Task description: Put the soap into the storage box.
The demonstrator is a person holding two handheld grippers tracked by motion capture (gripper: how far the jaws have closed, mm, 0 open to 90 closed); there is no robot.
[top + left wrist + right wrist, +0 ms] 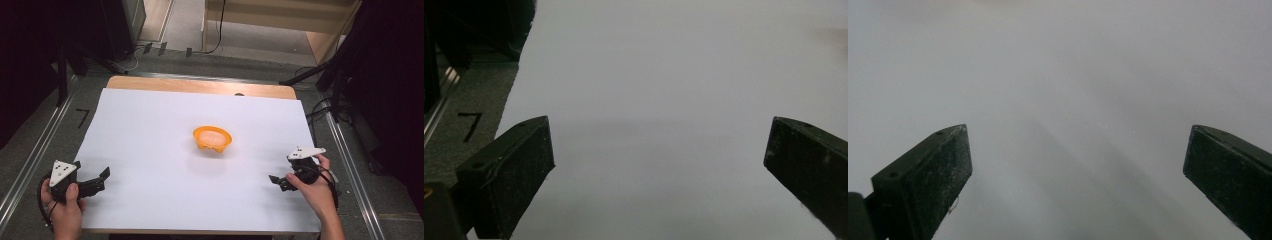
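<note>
A: Report the state of each gripper.

B: Left gripper [100,181]: jaws spread wide, nothing between them, low over the near left corner of the white sheet [150,150]. Right gripper [276,181]: jaws equally wide apart and empty, at the near right edge. In both gripper views the black jaws look matte, flat-faced and lightly scuffed, with only bare sheet ahead.

A: Location of the work item?

B: The orange bowl [213,138] sits mid-sheet, slightly right of centre, well apart from both grippers and roughly between them, farther out. It reads as thin moulded plastic with a wavy rim and a pale interior; whether it holds anything cannot be told.

A: Progress?

B: Judged as not yet begun: no contact, no grasp. Approach, grip and handling of the bowl all remain. The sheet is smooth, matte paper over a wooden table [200,86].
</note>
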